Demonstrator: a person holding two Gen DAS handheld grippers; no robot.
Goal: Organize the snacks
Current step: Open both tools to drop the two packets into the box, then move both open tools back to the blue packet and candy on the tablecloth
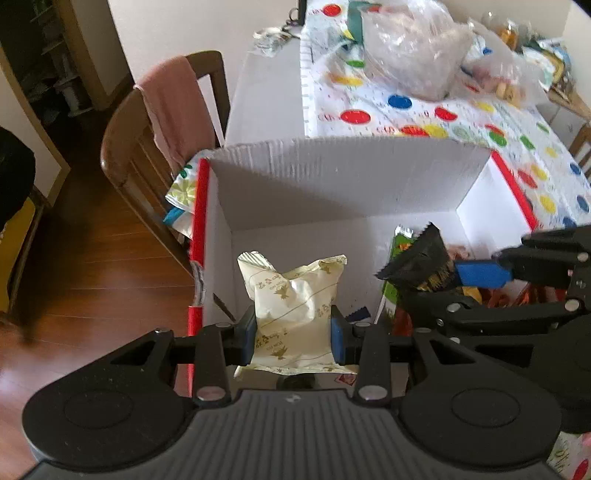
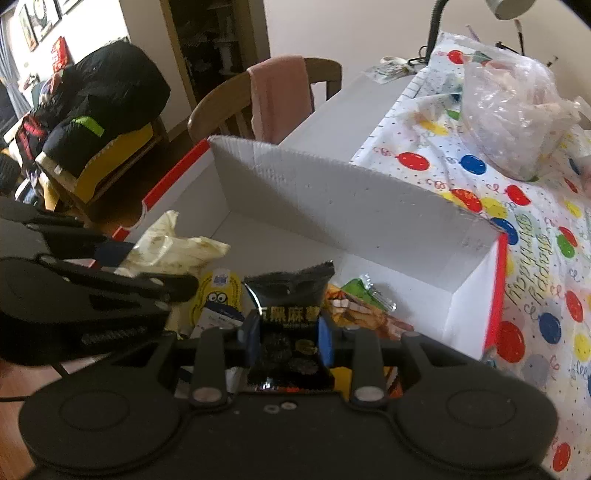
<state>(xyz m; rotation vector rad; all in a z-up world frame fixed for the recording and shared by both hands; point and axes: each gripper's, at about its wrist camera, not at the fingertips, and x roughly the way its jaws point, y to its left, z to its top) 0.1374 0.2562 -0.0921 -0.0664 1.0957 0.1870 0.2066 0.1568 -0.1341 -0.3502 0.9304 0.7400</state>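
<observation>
My left gripper (image 1: 293,332) is shut on a cream snack packet (image 1: 295,295) and holds it over the left part of the white cardboard box (image 1: 332,177). My right gripper (image 2: 288,338) is shut on a black snack packet (image 2: 291,306) over the box's right part; it also shows in the left wrist view (image 1: 424,266). The cream packet shows at the left of the right wrist view (image 2: 173,247). Below lie a yellow minion packet (image 2: 218,299), a green packet (image 2: 364,290) and an orange packet (image 2: 354,314).
The box (image 2: 332,199) has red edges and sits on a table with a balloon-print cloth (image 2: 535,258). Clear plastic bags of snacks (image 1: 410,48) lie beyond it. A wooden chair (image 1: 147,147) with a pink cloth stands at the left. A lamp (image 2: 509,7) stands at the far end.
</observation>
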